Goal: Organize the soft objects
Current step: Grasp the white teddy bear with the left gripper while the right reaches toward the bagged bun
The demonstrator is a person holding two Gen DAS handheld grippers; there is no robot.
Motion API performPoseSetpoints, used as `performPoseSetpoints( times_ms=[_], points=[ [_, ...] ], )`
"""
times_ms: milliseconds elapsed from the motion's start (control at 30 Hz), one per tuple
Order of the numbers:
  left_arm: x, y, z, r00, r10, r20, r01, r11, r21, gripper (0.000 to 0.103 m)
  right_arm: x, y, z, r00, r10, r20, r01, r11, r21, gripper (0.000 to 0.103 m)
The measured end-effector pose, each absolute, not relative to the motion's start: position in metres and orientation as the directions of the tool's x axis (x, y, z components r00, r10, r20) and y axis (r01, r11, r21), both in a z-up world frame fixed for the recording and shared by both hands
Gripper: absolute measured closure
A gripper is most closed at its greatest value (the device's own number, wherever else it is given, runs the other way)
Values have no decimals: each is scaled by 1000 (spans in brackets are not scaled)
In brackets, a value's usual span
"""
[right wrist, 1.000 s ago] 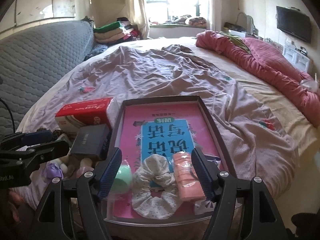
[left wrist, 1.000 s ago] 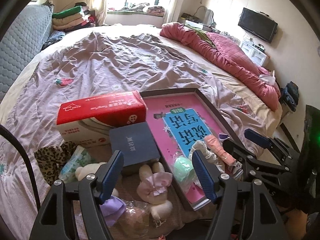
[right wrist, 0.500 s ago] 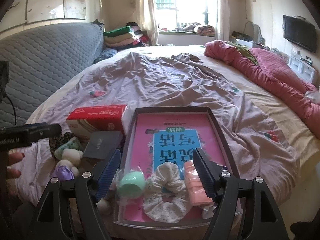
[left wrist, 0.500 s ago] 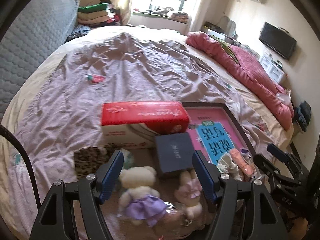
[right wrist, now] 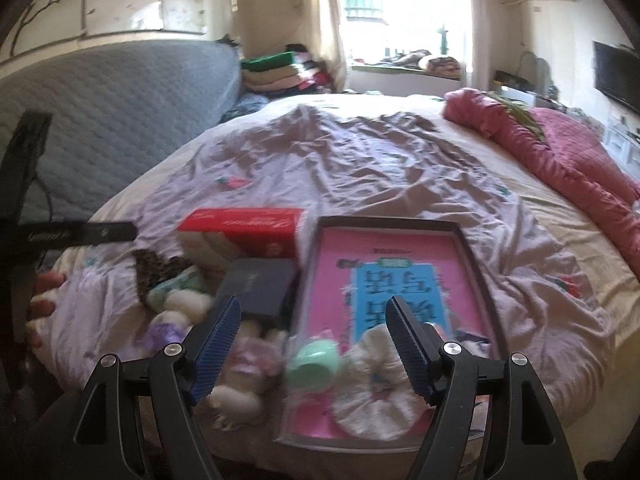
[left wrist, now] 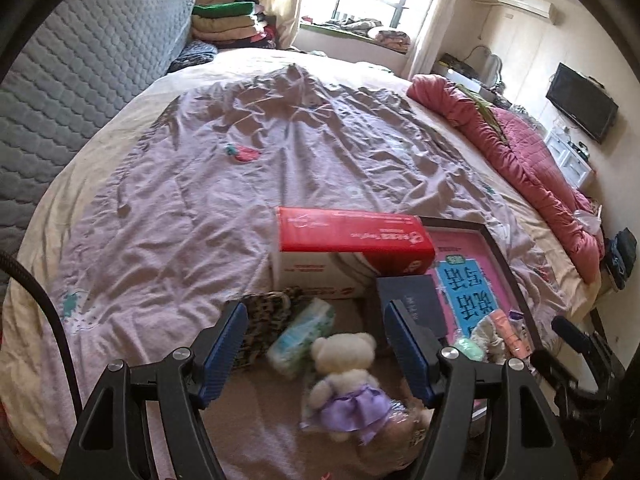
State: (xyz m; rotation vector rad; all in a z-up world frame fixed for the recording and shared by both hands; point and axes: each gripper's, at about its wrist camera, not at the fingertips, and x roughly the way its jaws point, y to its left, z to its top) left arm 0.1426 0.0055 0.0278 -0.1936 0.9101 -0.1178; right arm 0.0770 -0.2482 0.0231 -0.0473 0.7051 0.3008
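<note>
On the bed's wrinkled mauve bedspread [left wrist: 248, 216], the left hand-held gripper [left wrist: 316, 336] hangs spread and empty above a cream plush bear in a purple dress [left wrist: 346, 376], which lies beside a mint-green tissue packet [left wrist: 302, 334] and a leopard-print cloth [left wrist: 264, 320]. Behind them stand a red-and-white tissue box [left wrist: 352, 248] and a dark blue box [left wrist: 412, 304]. The right hand-held gripper [right wrist: 314, 332], also spread and gripping nothing, hovers over the dark-framed tray with a pink book [right wrist: 472, 264], where a mint-green soft ball [right wrist: 314, 364] and a white scrunchie [right wrist: 372, 392] rest.
</note>
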Motion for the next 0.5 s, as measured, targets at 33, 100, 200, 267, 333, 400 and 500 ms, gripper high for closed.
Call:
performPoseSetpoints(
  times_ms=[33,100,200,267,333,400,500],
  points=[
    [142,8,27,607,-177,-775,12,977,-215,33,75,-241,22,709,272,-650,-313,948,55,27],
    [140,14,24,594,-172,-786,-2,976,-216,33,69,-227,18,691,305,-656,-366,930,47,27],
    [137,20,18,570,-183,-801,-1,975,-223,33,60,-205,9,647,355,-675,-449,893,40,27],
    [137,21,13,552,-186,-813,4,975,-221,33,56,-192,3,621,377,-687,-497,867,27,27],
    [136,20,9,536,-183,-824,8,977,-211,33,52,-180,-3,596,389,-703,-541,841,8,27],
    [136,16,4,516,-175,-839,19,981,-193,33,50,-172,-10,564,404,-721,-572,820,12,27],
    [136,8,-3,486,-177,-856,43,983,-179,33,47,-168,-18,533,415,-737,-580,814,40,27]
  ],
)
